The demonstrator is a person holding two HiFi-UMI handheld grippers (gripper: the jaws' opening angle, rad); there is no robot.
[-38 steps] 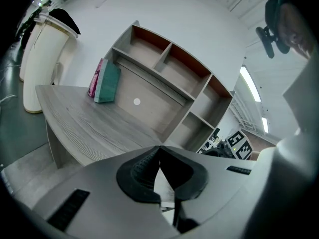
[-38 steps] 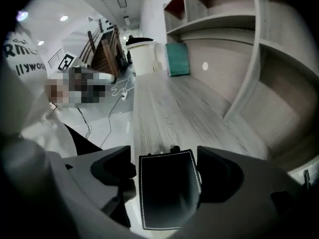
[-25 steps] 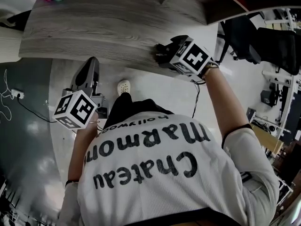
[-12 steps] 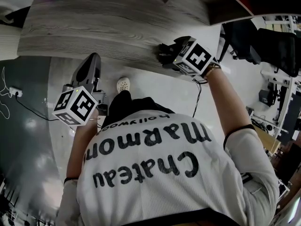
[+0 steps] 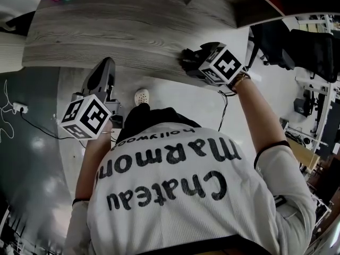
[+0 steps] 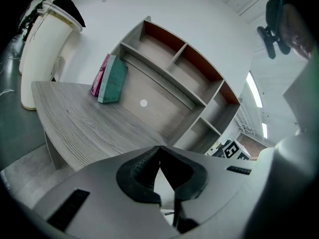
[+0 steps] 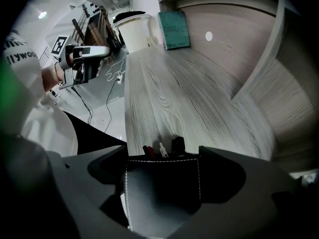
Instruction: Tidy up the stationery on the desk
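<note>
Pen holder held at the desk's front edge.
Right gripper [image 5: 192, 62] clamps the black pen holder [image 7: 162, 188], barely shifted along the desk [image 5: 106, 31] since a second ago. Left gripper [image 6: 159, 156] closed on nothing, off the desk. Placement likely pending.

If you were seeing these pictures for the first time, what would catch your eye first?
The right gripper, at the near edge of the wooden desk, grips a black stitched pen holder with pens in it. The left gripper hangs shut and empty over the floor. A teal book stands at the far corner.
</note>
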